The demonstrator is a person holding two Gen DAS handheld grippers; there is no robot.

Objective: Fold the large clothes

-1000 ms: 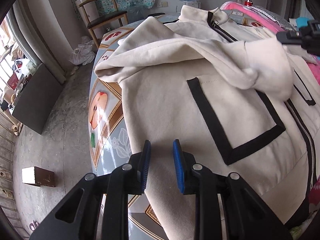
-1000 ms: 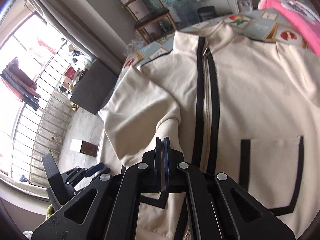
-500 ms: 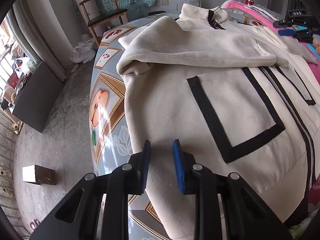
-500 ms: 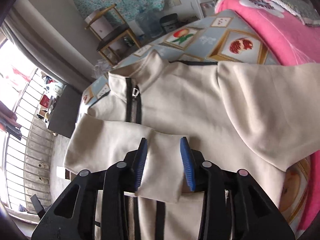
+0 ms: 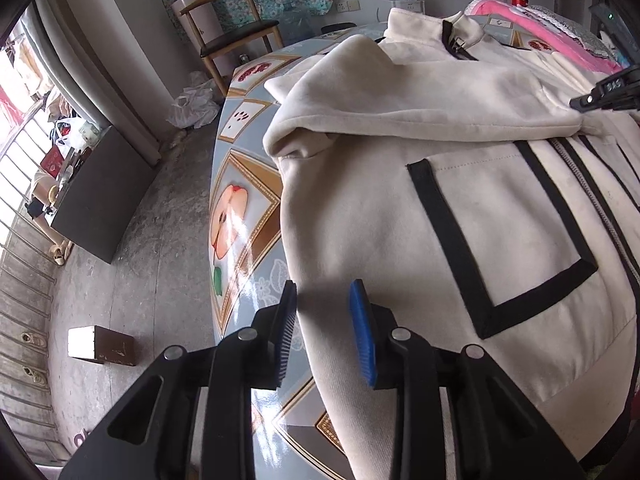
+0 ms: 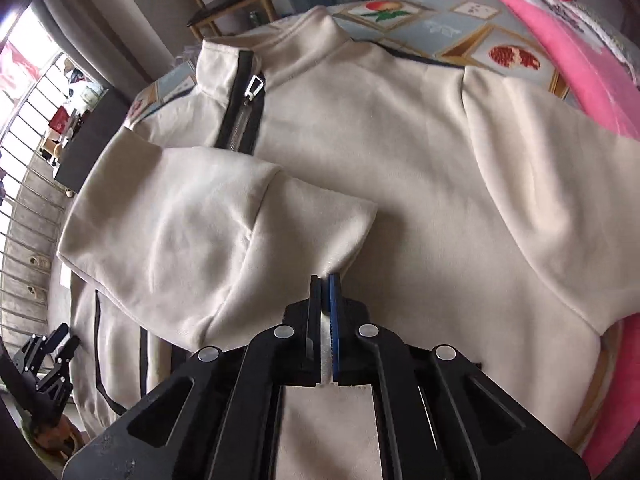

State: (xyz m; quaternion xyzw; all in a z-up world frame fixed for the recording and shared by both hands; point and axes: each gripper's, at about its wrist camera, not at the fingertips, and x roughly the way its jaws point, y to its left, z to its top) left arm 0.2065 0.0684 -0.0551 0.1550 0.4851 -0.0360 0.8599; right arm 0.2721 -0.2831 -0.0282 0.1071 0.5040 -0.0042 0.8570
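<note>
A cream zip jacket [image 5: 500, 208] with black trim lies front-up on the table; it also shows in the right wrist view [image 6: 420, 160]. One sleeve [image 6: 180, 220] is folded across its chest. My right gripper [image 6: 325, 280] is shut on the cuff [image 6: 320, 220] of that sleeve, and shows at the right edge of the left wrist view [image 5: 608, 96]. My left gripper [image 5: 323, 300] is open and empty, just above the jacket's lower side edge.
The table [image 5: 240, 208] has a glossy fruit-print cover. A pink blanket [image 6: 580, 48] lies beside the jacket. A wooden chair [image 5: 236, 32], a dark cabinet [image 5: 100, 200] and a small box [image 5: 100, 348] stand on the floor to the left.
My right gripper, open over the cuff half a second ago, has shut on the cuff. The sleeve stays folded over the chest. My left gripper has barely moved.
</note>
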